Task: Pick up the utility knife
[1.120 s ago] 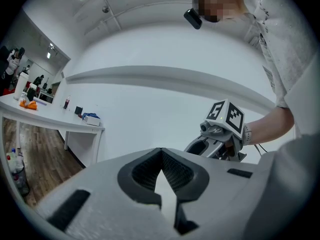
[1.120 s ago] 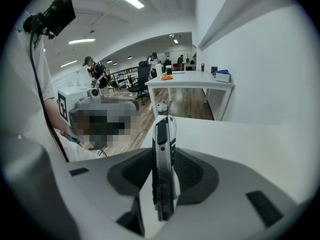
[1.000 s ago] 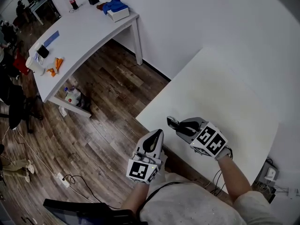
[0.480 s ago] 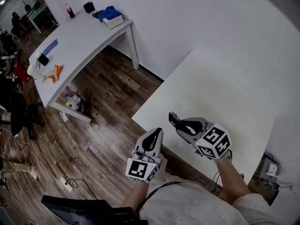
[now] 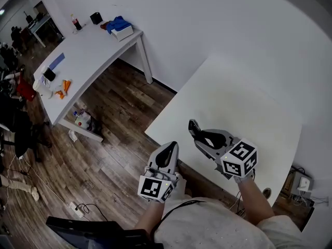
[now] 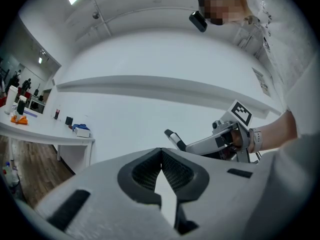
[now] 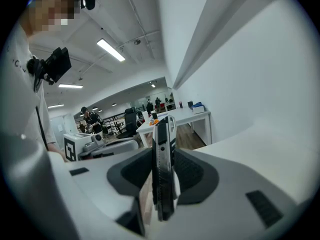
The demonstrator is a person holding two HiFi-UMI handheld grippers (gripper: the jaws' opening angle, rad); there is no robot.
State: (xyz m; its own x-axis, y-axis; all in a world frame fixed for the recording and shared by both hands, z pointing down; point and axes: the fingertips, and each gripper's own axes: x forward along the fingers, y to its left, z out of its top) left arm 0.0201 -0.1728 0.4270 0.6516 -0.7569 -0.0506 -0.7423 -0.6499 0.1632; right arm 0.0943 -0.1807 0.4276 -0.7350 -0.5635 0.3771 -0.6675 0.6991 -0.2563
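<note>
The utility knife (image 7: 162, 170), black and grey, stands on edge between the pads of my right gripper (image 7: 162, 154), which is shut on it. In the head view the knife (image 5: 193, 128) sticks out past the jaws of the right gripper (image 5: 200, 137), held above the near left part of the white table (image 5: 249, 97). My left gripper (image 5: 168, 153) hangs off the table's near edge, over the floor, its jaws shut with nothing between them. The left gripper view looks along its closed jaws (image 6: 161, 156) and shows the knife (image 6: 175, 139) in the other gripper.
A second white table (image 5: 91, 53) stands far left with a blue cloth (image 5: 117, 23), a bottle (image 5: 74, 23) and orange items (image 5: 63, 87) on it. Bottles (image 5: 82, 120) sit under it on the wooden floor (image 5: 114, 134). Cables (image 5: 83, 209) lie near my feet.
Both grippers have risen a little. The right one has lifted the knife higher over the table and rolled, still shut on it.
</note>
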